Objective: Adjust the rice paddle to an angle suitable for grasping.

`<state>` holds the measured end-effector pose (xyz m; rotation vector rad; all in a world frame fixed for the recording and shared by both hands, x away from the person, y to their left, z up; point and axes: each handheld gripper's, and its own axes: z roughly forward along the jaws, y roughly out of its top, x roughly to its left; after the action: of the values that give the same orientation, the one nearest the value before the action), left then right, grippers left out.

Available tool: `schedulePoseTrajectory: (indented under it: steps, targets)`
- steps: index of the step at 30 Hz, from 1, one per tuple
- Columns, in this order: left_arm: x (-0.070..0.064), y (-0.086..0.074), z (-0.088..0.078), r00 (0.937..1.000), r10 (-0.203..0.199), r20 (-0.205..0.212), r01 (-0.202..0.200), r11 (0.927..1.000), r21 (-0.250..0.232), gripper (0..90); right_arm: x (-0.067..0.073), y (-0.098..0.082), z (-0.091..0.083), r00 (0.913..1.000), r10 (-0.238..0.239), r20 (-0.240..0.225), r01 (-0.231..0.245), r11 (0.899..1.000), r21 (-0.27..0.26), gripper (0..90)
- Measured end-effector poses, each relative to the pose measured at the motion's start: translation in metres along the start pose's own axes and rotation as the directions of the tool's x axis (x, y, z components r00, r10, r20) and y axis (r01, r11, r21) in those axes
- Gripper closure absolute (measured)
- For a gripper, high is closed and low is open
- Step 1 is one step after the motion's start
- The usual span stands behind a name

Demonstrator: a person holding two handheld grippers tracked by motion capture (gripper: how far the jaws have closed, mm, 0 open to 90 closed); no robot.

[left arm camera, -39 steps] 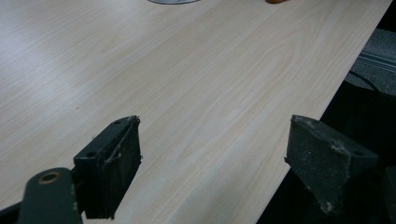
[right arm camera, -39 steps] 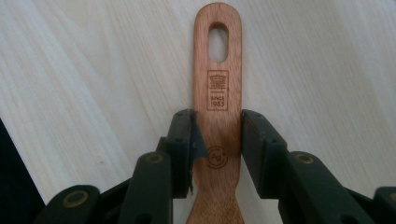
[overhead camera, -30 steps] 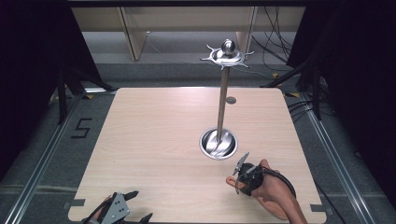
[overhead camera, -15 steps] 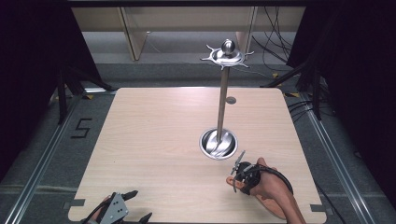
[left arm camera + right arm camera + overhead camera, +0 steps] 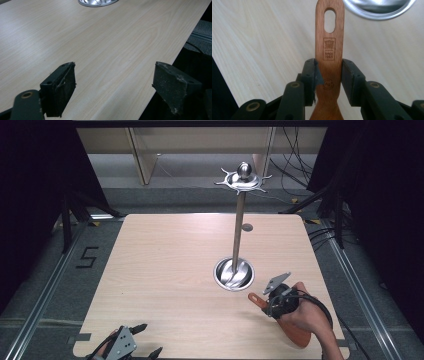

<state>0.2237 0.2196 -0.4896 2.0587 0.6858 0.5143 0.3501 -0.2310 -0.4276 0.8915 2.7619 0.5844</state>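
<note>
Right tool (image 5: pixel 328 75) closed on flat reddish-brown wooden spatula handle (image 5: pixel 329 47), jaws pressing its two narrow edges just below the stamped logo. Handle tip, with its oval hanging slot (image 5: pixel 329 20), points ahead of the tool toward the round polished steel base (image 5: pixel 379 10) of a tall metal hook stand; tip sits near the base rim, not touching. In the high view the right tool (image 5: pixel 268 301) sits low over the pale wood surface (image 5: pixel 170 270), spatula blade trailing back under the person's hand (image 5: pixel 305 317). Stand pole (image 5: pixel 238 227) rises beyond, hook crown (image 5: pixel 242 181) well above the tool.

Left tool (image 5: pixel 113 82) wide open, holding nothing, hovering at the near edge of the surface, steel base far ahead.

Risks, as judged: grip is on smooth edges only, so the handle could pivot or slide when lifted. Slot is small; a misaligned approach could knock a hook and rock the stand. Long blade behind the tool could drag on the surface.
</note>
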Motion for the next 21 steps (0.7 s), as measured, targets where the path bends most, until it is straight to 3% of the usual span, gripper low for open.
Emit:
schedulePoseTrajectory:
  steps: [1, 3, 4, 7, 9, 10, 11, 12, 13, 16, 18, 19, 21]
  targets:
    - [0.000, 0.000, 0.000, 1.0000, -0.003, 0.006, 0.003, 1.0000, 0.007, 17.7, -0.005, -0.001, -0.005, 0.9997, -0.023, -0.005, 0.023, 0.999, -0.046, 67.0]
    - [-0.001, 0.000, 0.000, 1.0000, -0.008, 0.005, 0.008, 1.0000, 0.006, 17.7, -0.013, -0.006, -0.016, 0.9998, -0.002, -0.022, -0.001, 0.994, -0.106, 67.1]
    - [0.000, 0.000, 0.000, 1.0000, -0.006, 0.006, 0.006, 1.0000, 0.006, 17.7, -0.013, -0.009, -0.020, 0.9989, 0.046, 0.000, -0.046, 0.991, -0.122, 67.1]
    - [0.000, 0.000, -0.001, 1.0000, 0.007, 0.002, -0.007, 0.9998, 0.018, 17.7, -0.023, -0.020, -0.030, 0.9980, 0.060, -0.018, -0.063, 0.981, -0.184, 67.1]
    - [0.000, 0.000, 0.000, 1.0000, -0.005, 0.003, 0.005, 1.0000, 0.008, 17.7, -0.025, -0.021, -0.031, 0.9975, 0.069, -0.016, -0.070, 0.979, -0.190, 67.0]
    - [0.000, 0.000, 0.000, 1.0000, 0.003, 0.003, -0.003, 1.0000, 0.006, 17.7, -0.025, -0.023, -0.030, 0.9949, 0.101, 0.001, -0.099, 0.973, -0.207, 67.1]
    - [0.000, 0.000, 0.000, 1.0000, 0.004, 0.002, -0.004, 1.0000, 0.006, 17.7, -0.028, -0.024, -0.033, 0.9972, 0.073, -0.010, -0.074, 0.973, -0.217, 67.1]
    - [0.000, 0.000, 0.000, 1.0000, -0.005, 0.004, 0.005, 1.0000, 0.005, 17.7, -0.028, -0.025, -0.034, 0.9962, 0.082, -0.027, -0.086, 0.971, -0.222, 67.1]
    - [0.000, 0.000, 0.000, 1.0000, 0.002, -0.002, -0.002, 1.0000, -0.002, 17.7, -0.031, -0.025, -0.035, 0.9985, 0.050, -0.021, -0.054, 0.967, -0.251, 67.0]
    - [0.000, 0.001, 0.000, 1.0000, 0.003, -0.003, -0.003, 1.0000, -0.001, 17.7, -0.033, -0.027, -0.042, 0.9963, 0.077, -0.038, -0.085, 0.953, -0.290, 67.1]
    - [-0.001, 0.001, -0.001, 0.9999, -0.012, 0.012, 0.012, 0.9999, 0.007, 17.7, -0.033, -0.028, -0.049, 0.9894, 0.131, -0.062, -0.144, 0.933, -0.330, 67.0]
    - [-0.001, 0.001, 0.000, 0.9999, -0.012, 0.012, 0.012, 0.9999, 0.007, 17.7, -0.038, -0.029, -0.055, 0.9922, 0.109, -0.061, -0.123, 0.936, -0.331, 67.1]
    - [0.000, 0.001, 0.000, 1.0000, -0.003, 0.001, 0.003, 1.0000, 0.005, 17.7, -0.039, -0.030, -0.062, 0.9894, 0.129, -0.067, -0.145, 0.918, -0.369, 67.1]
